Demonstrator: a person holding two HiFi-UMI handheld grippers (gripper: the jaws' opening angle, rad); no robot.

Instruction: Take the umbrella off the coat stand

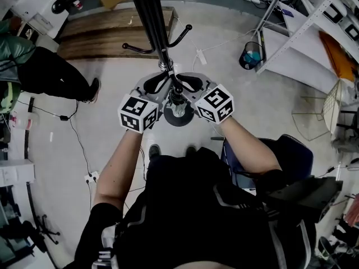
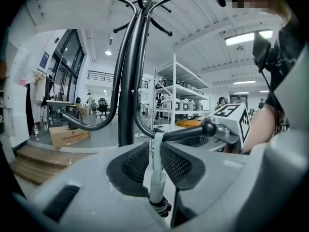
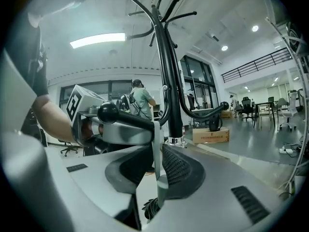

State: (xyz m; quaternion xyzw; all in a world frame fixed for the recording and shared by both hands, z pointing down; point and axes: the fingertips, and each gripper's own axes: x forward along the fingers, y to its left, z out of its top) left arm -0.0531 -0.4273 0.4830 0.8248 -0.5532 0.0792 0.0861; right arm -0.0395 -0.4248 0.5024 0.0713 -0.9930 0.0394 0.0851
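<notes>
A black coat stand (image 1: 148, 10) rises in front of me. One of its low hooks ends in a ball (image 2: 208, 127) (image 3: 108, 112). From that hook a folded black umbrella (image 2: 161, 208) hangs by a pale strap (image 2: 158, 153) above its light handle (image 2: 157, 187). My left gripper (image 2: 154, 163) (image 1: 165, 88) has the strap between its jaws; the pads stand close beside it and I see a thin gap. My right gripper (image 3: 157, 168) (image 1: 188, 88) faces it from the other side, its jaws flanking the same strap (image 3: 157, 144) and handle (image 3: 161, 187).
The stand's pole (image 2: 128, 81) (image 3: 171, 81) stands just behind the strap. A person in a green jacket (image 1: 22, 60) is at the left, near a wooden pallet (image 1: 112, 32). White shelving (image 1: 314, 32) and a blue bin (image 1: 251, 55) are at the right. Cables cross the floor.
</notes>
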